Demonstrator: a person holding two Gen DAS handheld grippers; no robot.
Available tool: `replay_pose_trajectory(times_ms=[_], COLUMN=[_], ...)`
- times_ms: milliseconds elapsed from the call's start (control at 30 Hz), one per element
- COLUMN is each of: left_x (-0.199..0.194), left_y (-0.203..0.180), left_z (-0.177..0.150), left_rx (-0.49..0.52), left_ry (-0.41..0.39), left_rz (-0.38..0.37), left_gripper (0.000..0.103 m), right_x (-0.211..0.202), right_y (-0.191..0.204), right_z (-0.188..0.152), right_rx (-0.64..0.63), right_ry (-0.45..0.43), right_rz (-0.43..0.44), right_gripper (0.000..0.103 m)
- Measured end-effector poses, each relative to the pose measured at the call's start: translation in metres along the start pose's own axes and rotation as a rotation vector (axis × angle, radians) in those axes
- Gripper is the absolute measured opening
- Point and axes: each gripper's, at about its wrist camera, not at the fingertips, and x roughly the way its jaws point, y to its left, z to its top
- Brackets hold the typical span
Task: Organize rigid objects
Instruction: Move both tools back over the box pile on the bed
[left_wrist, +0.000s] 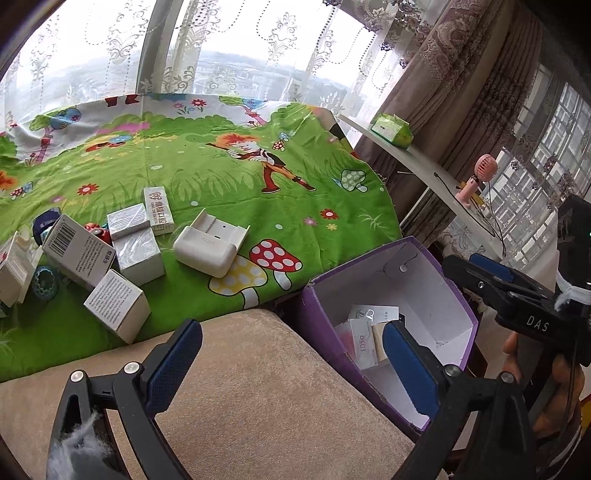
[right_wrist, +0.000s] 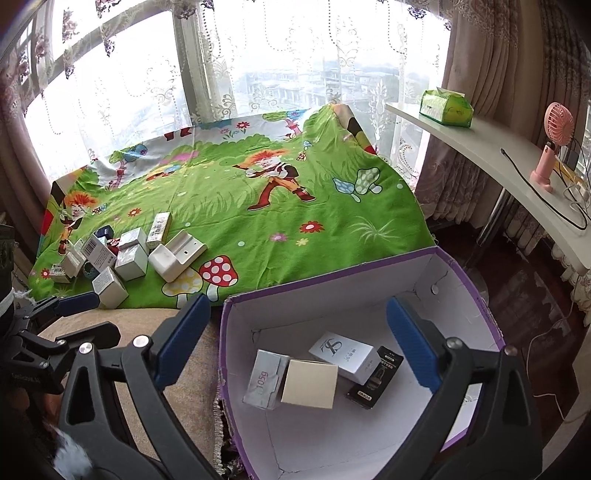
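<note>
My right gripper (right_wrist: 299, 343) hangs open over the purple cardboard box (right_wrist: 332, 280), with nothing between its blue pads. In the box lie a silver carton (right_wrist: 264, 380), a beige carton (right_wrist: 310, 384), a white carton (right_wrist: 343, 356) and a black packet (right_wrist: 376, 376). My left gripper (left_wrist: 291, 369) is open and empty above the beige cushion (left_wrist: 240, 406), left of the purple box (left_wrist: 454, 288). Several small cartons (left_wrist: 110, 258) and a white plastic holder (left_wrist: 207, 247) lie in a pile on the green cartoon cloth (left_wrist: 229, 177).
A curved white shelf (right_wrist: 480, 133) on the right carries a green tissue pack (right_wrist: 447, 107), a pink hand fan (right_wrist: 554, 144) and cables. Lace curtains and a window stand behind the cloth. Dark floor shows to the right of the box.
</note>
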Motion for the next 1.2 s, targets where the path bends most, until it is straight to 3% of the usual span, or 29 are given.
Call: replay_pose_trajectory(times_ms=[267, 600, 800, 1200], left_x=[-0.023, -0.061, -0.075, -0.088], left_y=[0.030, 0.097, 0.138, 0.198], left_z=[-0.009, -0.030, -0.039, -0.027], left_rx=[-0.044, -0.219, -0.331, -0.445], left_ry=[-0.048, -0.119, -0.151, -0.182], left_rz=[0.036, 0.098, 0.152, 0.278], left_gripper=[0.098, 0.098, 0.092, 0.083], right_x=[0.015, 0.036, 0.051, 0.075], right_y=[0.041, 0.075, 0.101, 0.179], right_z=[-0.010, -0.021, -0.025, -0.015], right_rx=[-0.055, -0.056, -0.086, -0.234], right_ry=[0.043, 0.110, 0.149, 0.174], right_rz=[0.090, 0.176, 0.207, 0.290], right_gripper=[0.097, 0.097, 0.097, 0.097])
